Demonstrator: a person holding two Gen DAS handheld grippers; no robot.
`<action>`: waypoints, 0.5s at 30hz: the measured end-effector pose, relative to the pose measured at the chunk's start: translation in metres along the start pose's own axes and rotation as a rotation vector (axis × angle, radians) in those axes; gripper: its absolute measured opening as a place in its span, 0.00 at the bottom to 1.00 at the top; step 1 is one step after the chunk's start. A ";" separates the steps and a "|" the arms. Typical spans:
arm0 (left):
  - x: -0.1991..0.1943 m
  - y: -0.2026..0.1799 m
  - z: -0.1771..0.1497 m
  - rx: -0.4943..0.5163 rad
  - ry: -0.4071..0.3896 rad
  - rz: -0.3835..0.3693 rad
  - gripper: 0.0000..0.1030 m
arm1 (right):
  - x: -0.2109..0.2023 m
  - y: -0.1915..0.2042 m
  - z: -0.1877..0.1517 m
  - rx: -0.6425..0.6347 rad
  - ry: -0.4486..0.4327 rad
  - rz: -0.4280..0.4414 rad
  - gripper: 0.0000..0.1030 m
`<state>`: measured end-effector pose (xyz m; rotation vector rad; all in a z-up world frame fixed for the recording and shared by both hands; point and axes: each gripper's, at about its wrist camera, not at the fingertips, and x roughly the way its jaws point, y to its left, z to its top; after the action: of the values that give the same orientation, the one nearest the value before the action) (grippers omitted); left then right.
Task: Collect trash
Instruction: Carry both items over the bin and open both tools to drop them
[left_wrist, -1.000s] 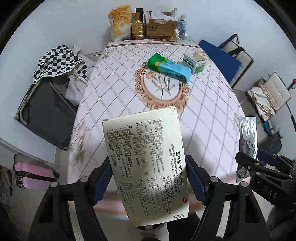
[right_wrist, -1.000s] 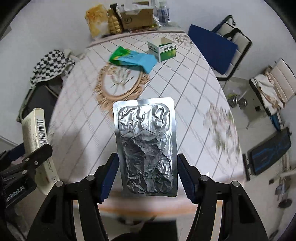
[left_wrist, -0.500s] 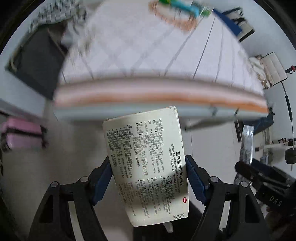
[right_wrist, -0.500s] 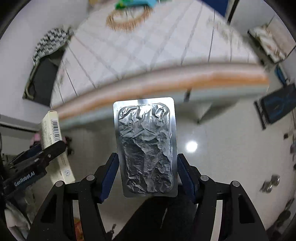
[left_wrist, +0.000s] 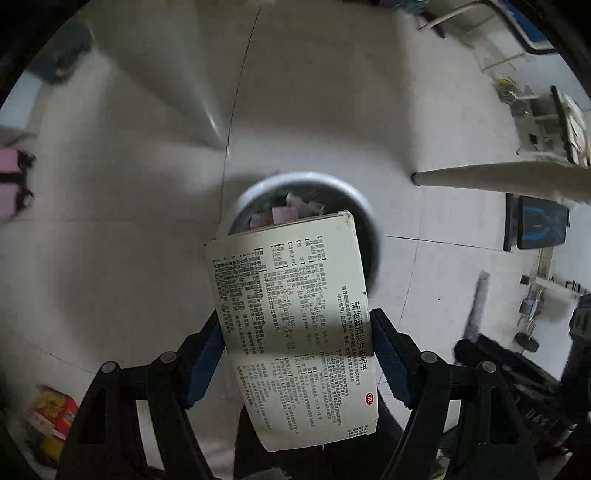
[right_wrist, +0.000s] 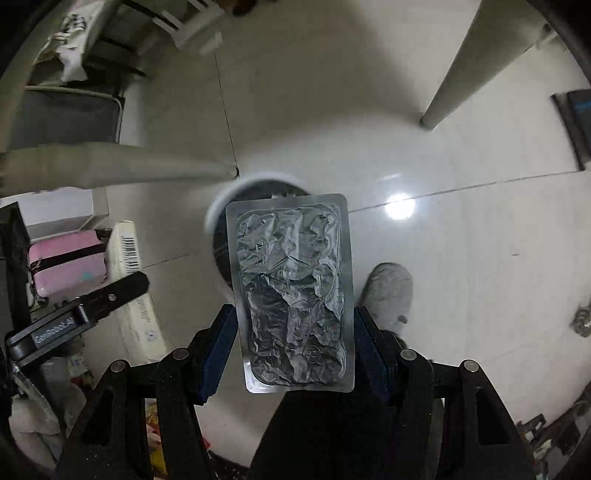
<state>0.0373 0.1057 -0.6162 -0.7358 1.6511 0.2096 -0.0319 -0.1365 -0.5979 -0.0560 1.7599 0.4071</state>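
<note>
From the left wrist view, we see the left gripper (left_wrist: 297, 354) pinching a cream medicine box (left_wrist: 295, 328) by its long edges, printed face toward us. Past the box's far end a white-rimmed trash bin (left_wrist: 354, 197) stands on the tiled floor (left_wrist: 129, 240), with scraps inside.

From the right wrist view, the right gripper (right_wrist: 291, 345) clamps a crumpled silver blister pack (right_wrist: 291, 291) between its blue pads (right_wrist: 219, 347). The bin's rim shows just beyond the pack's top edge. At left, the left gripper holds the box side-on, barcode showing. A grey slipper (right_wrist: 389, 295) lies on the floor beside the pack.
</note>
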 end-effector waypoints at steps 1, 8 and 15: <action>0.013 0.004 0.002 -0.004 0.013 0.002 0.73 | 0.022 -0.004 0.005 -0.010 0.015 -0.001 0.63; 0.056 0.023 0.002 -0.029 0.008 0.027 0.99 | 0.109 -0.014 0.027 -0.059 0.058 0.044 0.70; 0.033 0.032 -0.020 -0.024 -0.108 0.139 0.99 | 0.115 -0.009 0.023 -0.085 0.043 0.014 0.95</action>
<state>0.0012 0.1083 -0.6508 -0.6172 1.6001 0.3628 -0.0348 -0.1175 -0.7143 -0.1134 1.7862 0.4941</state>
